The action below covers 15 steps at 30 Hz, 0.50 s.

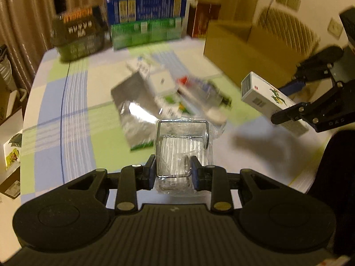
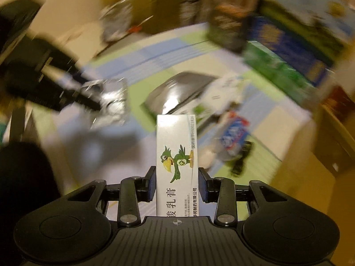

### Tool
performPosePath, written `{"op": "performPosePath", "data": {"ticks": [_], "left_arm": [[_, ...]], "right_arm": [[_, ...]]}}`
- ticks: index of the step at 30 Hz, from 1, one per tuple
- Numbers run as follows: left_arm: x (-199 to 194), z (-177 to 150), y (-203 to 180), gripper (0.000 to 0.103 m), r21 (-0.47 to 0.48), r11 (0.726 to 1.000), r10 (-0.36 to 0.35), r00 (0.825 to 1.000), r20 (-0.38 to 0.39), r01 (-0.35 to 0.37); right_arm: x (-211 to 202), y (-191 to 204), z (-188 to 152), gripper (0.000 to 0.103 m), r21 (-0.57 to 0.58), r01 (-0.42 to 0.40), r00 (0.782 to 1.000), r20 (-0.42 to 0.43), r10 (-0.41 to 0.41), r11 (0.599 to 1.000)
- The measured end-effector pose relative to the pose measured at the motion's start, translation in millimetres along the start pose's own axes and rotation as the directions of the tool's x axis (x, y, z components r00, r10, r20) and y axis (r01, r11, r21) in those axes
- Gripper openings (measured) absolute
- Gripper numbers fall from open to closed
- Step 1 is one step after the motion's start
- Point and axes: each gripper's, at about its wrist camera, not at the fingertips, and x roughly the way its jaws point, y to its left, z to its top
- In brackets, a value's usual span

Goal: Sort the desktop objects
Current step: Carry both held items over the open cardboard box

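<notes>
My left gripper [image 1: 172, 173] is shut on a clear plastic packet with a chrome wire hook [image 1: 183, 146], held above the checked tablecloth. My right gripper [image 2: 176, 184] is shut on a long white medicine box [image 2: 175, 161] printed with a green bird. In the left wrist view the same medicine box [image 1: 266, 98] and right gripper [image 1: 295, 110] hang at the right, above the table. In the right wrist view the left gripper [image 2: 93, 95] with its shiny packet [image 2: 111, 102] shows blurred at the left. A silver foil pouch [image 1: 133, 110], a white box [image 1: 162, 79] and a small bottle [image 1: 206, 95] lie mid-table.
An open cardboard box [image 1: 241, 44] stands at the back right of the table. Blue and green cartons [image 1: 146, 17] and a dark box [image 1: 77, 35] line the back edge. Curtains hang behind. Boxes sit on the floor past the table's left edge [image 1: 26, 110]. Both views are motion-blurred.
</notes>
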Motion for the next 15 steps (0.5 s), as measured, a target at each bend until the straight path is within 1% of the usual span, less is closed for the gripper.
{"op": "performPosePath", "data": {"ticks": [3,7,11,15], "left_arm": [[-11,22,-25,0.026,-0.023,1.000,-0.013,0.998,0.053,0.015],[-14,55,-66,0.026,-0.022,0.998,-0.056,0.992,0.111,0.059],[-4,89,-106,0.026,-0.029,0.995,-0.088,0.985,0.148,0.094],[17,114,-148,0.026,-0.032,0.992,-0.117,0.978,0.172,0.124]], "right_arm": [[-36,-23,-6,0.035,0.126,0.053,0.997,0.052,-0.060,0.991],[-83,-56,-22,0.035,0.249,0.152,0.980,0.088,-0.178,0.957],[-118,-97,-42,0.035,0.379,0.211,0.963,0.079,-0.258,0.901],[-136,-135,-58,0.035,0.478,0.230,0.952,0.069,-0.297,0.848]]}}
